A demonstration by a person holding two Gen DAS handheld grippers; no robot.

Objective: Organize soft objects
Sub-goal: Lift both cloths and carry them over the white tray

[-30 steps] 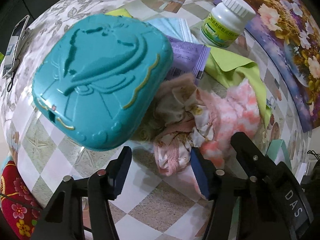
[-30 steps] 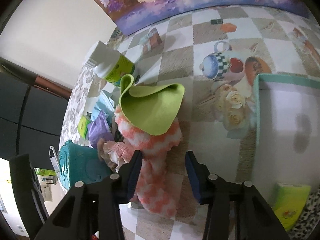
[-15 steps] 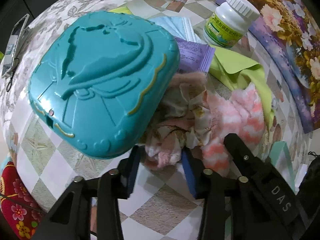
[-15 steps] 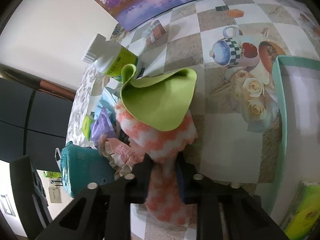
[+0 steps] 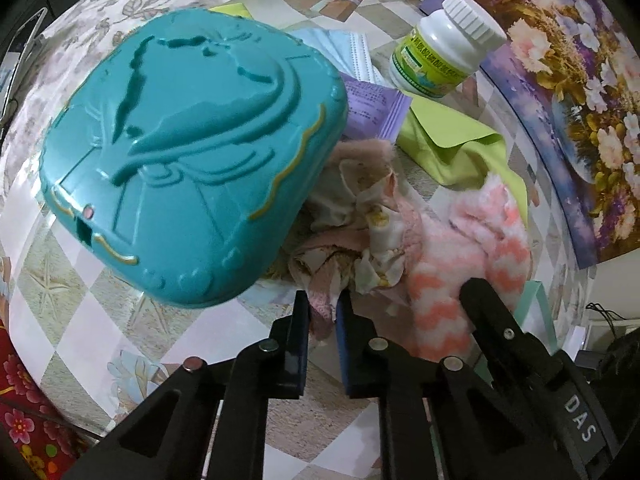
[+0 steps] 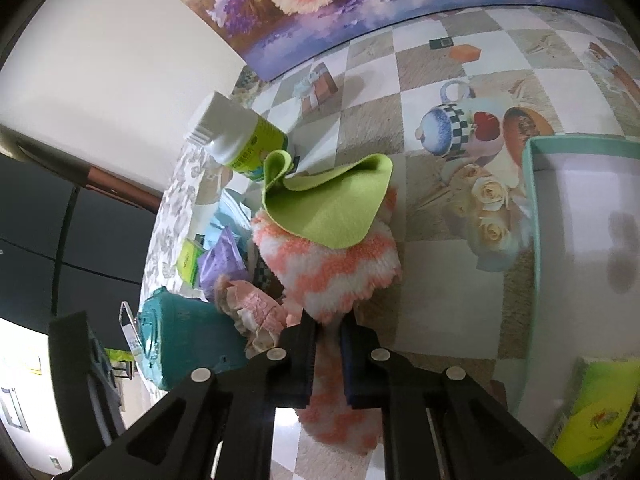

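- Left wrist view: left gripper [image 5: 323, 312] clamps the pink frilled cloth [image 5: 360, 236] at its near edge, beside the teal case [image 5: 188, 152] on the counter [image 5: 152, 320], ready for lifting.
- Right wrist view: right gripper [image 6: 328, 334] pinches the pink-and-white fuzzy cloth [image 6: 336, 272], which lies under the green cloth [image 6: 332, 204]; the teal-rimmed box [image 6: 532, 208] nearby is the likely destination.

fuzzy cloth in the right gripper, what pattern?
Fuzzy cloth: pink-orange and white zigzag stripes. Clearest in the right wrist view.

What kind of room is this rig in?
Most likely a home, at a dining or kitchen table. It has a printed checkered tablecloth with teapots and roses, a flower picture propped at its edge, and household clutter such as a pill bottle and a teal case.
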